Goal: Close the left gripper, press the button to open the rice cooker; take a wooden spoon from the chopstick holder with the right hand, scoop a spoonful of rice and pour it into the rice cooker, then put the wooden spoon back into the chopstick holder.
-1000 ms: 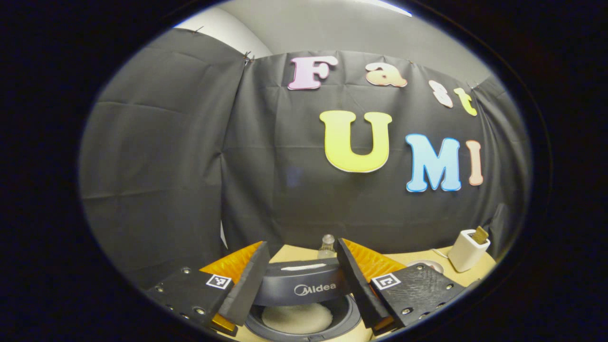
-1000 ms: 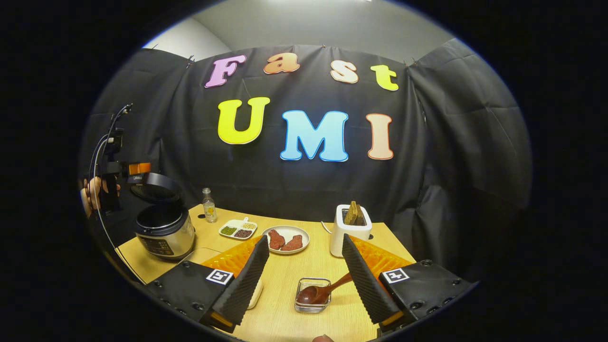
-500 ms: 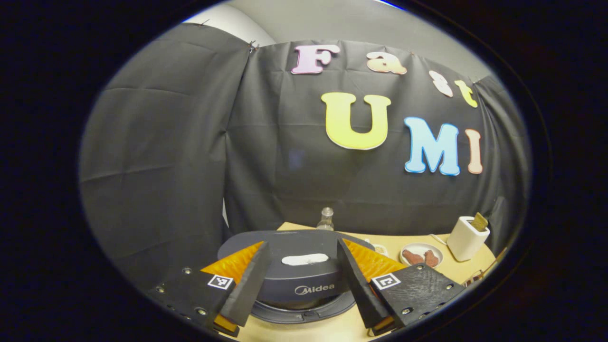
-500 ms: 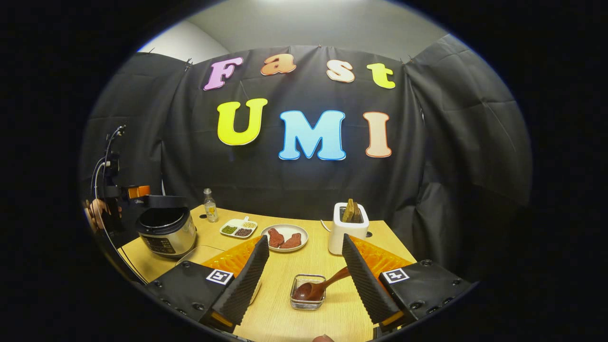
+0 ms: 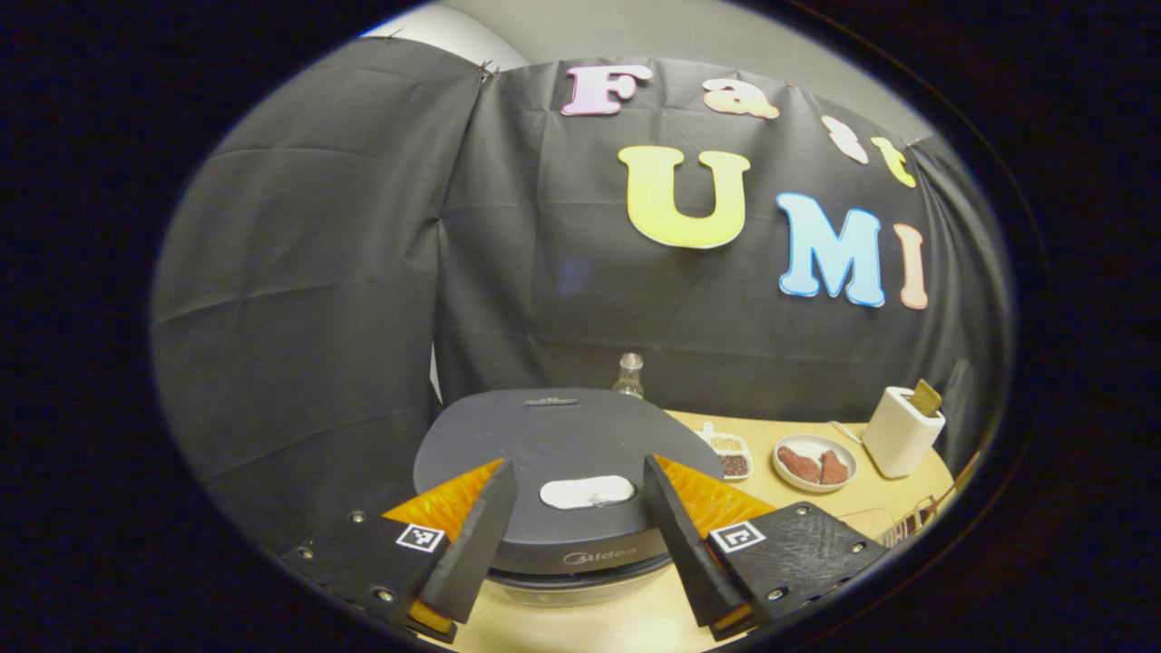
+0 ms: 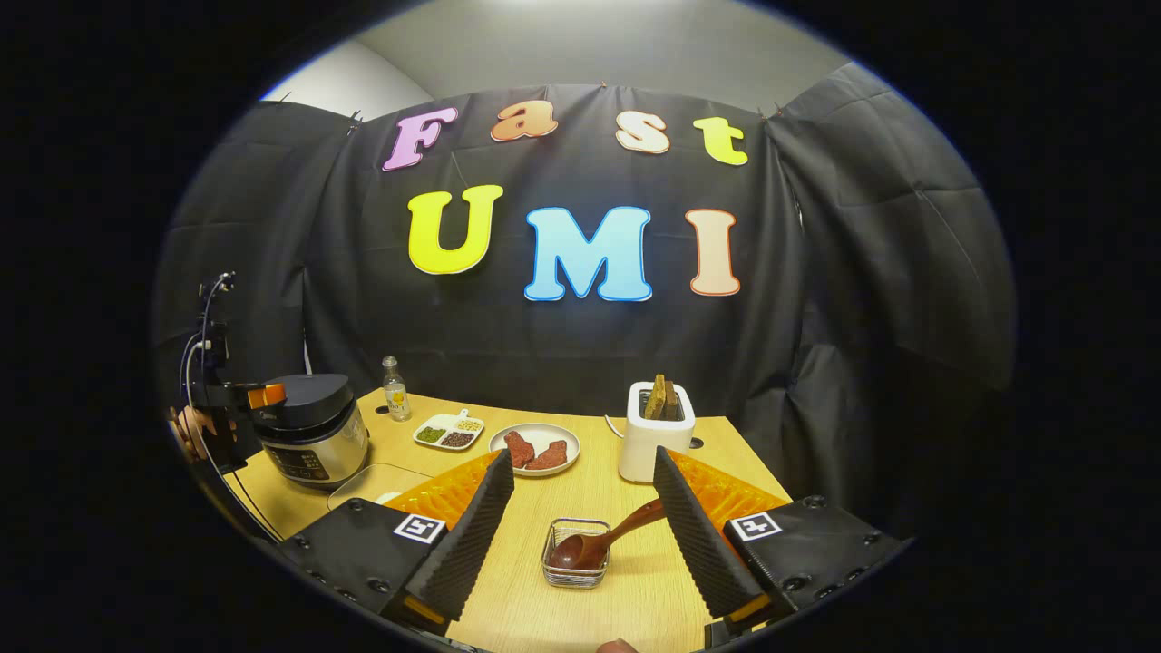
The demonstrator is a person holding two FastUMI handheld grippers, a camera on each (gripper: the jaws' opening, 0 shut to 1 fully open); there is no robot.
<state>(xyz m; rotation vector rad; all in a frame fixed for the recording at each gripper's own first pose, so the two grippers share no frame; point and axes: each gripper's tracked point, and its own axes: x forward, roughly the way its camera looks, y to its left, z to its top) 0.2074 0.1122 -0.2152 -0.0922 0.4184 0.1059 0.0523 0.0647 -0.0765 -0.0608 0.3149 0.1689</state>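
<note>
- Straight ahead at twelve o'clock in your left gripper view, the rice cooker [image 5: 567, 453] sits with its dark grey lid down and a white button [image 5: 587, 492] on top.
- Your left gripper [image 5: 580, 535] is released, its two black fingers spread wide to either side of that button and holding nothing; whether they touch the lid is hard to tell.
- Your right gripper [image 6: 585, 535] is also released, with its ribbed fingers well apart above the wooden table [image 6: 626, 599].
- Between those fingers, at about twelve o'clock, a small wire chopstick holder [image 6: 574, 564] stands on the table, and the wooden spoon [image 6: 599, 544] lies in it, bowl down, handle leaning toward two o'clock and passing behind the right finger.
- At nine o'clock in your right gripper view, the rice cooker [image 6: 313, 440] stands at the table's far left, with your other hand [image 6: 192, 433] and its gripper just beside it.
- Farther back stand a white toaster [image 6: 655, 443], a plate [image 6: 537, 449] with reddish pieces, a divided dish [image 6: 448, 433] and a small bottle [image 6: 394, 390].
</note>
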